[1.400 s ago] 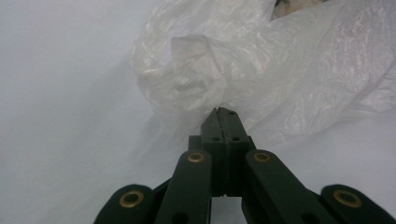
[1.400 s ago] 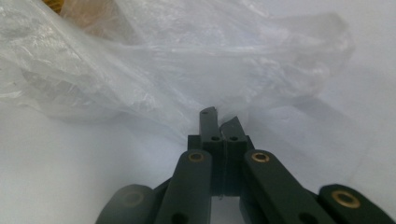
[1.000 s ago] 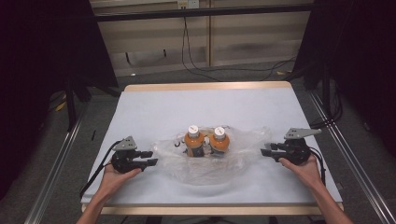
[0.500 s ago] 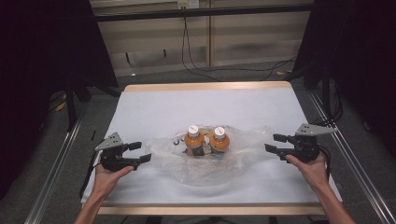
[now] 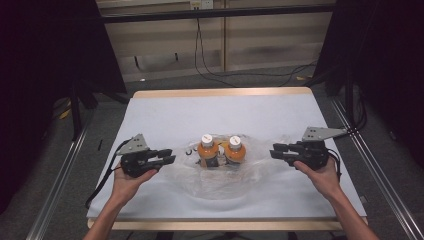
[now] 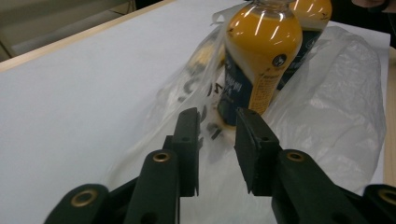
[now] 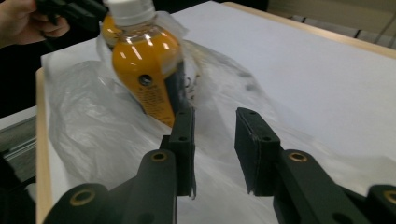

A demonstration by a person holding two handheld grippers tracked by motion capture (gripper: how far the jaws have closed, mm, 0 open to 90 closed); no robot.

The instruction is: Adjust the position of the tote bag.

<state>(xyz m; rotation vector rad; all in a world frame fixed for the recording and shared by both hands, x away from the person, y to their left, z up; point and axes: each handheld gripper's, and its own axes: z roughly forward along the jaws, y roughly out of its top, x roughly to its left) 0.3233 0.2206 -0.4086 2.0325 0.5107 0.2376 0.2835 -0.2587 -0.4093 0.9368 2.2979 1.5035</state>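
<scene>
Where the high view looks down on the white-covered table (image 5: 165, 115), two orange bottles (image 5: 220, 150) with white caps stand upright side by side near its middle, on a crumpled clear plastic bag (image 5: 220, 177) that spreads around and in front of them. The left gripper (image 5: 167, 158) sits at the bag's left edge and the right gripper (image 5: 276, 151) at its right edge, each held in a hand, both pointing inward at the bottles with jaws slightly parted and nothing between them. A grey plate tops each gripper, and cables (image 5: 210, 55) trail over the floor behind the table.

From the left gripper view, the left gripper (image 6: 217, 140) shows its two black jaws a small gap apart, holding nothing, low over the bag (image 6: 327, 102). What the overhead camera cannot give is here: the nearer bottle (image 6: 257, 51) wears a dark blue label with a yellow strip of print, and thin film lies against its side. The second bottle shows just behind it.

From the right gripper view, the right gripper (image 7: 215, 140) is likewise parted by a narrow gap and empty, over rumpled plastic (image 7: 93, 121). One bottle (image 7: 144, 70), white cap on, stands ahead and appears tilted by the camera's angle. Beyond it, at upper left, the other hand (image 7: 23, 21) holds its gripper.
</scene>
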